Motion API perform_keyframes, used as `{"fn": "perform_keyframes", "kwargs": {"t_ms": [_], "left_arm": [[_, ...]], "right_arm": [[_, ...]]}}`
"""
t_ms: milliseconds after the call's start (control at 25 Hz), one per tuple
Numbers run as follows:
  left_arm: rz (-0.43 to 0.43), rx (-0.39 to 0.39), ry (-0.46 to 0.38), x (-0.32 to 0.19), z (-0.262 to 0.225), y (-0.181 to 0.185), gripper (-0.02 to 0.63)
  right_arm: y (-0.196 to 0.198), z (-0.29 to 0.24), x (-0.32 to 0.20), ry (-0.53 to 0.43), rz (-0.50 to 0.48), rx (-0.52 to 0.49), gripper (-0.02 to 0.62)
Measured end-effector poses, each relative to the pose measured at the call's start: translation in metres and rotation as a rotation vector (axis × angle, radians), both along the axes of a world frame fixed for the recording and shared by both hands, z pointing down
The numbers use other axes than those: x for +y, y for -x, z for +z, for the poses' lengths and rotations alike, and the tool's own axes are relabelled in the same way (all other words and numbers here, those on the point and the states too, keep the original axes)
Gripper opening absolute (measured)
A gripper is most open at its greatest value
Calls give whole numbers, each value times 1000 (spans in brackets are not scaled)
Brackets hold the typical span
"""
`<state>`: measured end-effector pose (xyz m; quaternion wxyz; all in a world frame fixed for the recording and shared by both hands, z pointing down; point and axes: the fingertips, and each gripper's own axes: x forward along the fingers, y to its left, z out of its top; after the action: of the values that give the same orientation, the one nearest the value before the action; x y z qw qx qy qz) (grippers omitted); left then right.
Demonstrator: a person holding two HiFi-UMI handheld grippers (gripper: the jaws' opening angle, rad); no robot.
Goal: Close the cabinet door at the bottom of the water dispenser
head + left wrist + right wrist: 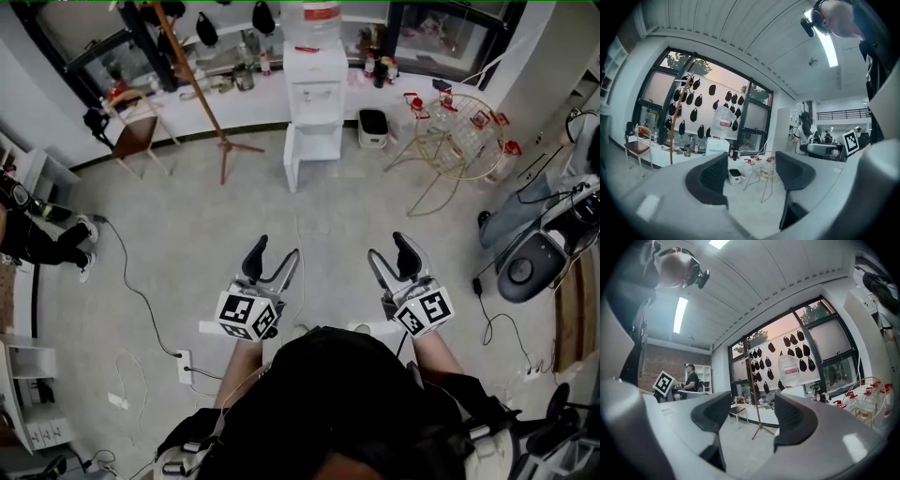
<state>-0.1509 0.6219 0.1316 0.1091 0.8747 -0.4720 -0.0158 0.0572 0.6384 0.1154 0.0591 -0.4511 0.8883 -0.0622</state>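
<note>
The white water dispenser [314,84] stands against the far wall with a clear bottle [322,17] on top. Its bottom cabinet door [292,159] hangs open, swung out to the left. Both grippers are held level over the floor, well short of the dispenser. My left gripper [274,261] is open with nothing between its jaws, and so is my right gripper [394,258]. In the left gripper view the dispenser [717,146] shows past the left pad of the gripper [751,171]. In the right gripper view the bottle [788,371] rises above the gripper [752,416].
A wooden coat stand [192,80] and a chair [138,129] are left of the dispenser. A white bin [373,128] and a wire rack [459,141] with red-capped bottles are to its right. Cables and a power strip [184,366] lie on the floor. People sit at both sides.
</note>
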Motion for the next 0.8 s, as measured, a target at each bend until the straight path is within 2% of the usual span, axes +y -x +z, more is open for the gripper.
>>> {"fn": "perform_keyframes", "kwargs": {"t_ms": [80, 160, 560, 800], "left_arm": [[-29, -7, 15, -1, 4, 8, 397], [-46, -9, 20, -2, 7, 17, 450], [-13, -4, 14, 5, 8, 71, 456], [-46, 2, 22, 3, 18, 97, 453]], "right_arm": [[5, 2, -1, -1, 21, 10, 340], [11, 5, -1, 0, 37, 14, 407], [56, 8, 2, 40, 101, 44, 416], [77, 13, -3, 49, 76, 81, 416]]}}
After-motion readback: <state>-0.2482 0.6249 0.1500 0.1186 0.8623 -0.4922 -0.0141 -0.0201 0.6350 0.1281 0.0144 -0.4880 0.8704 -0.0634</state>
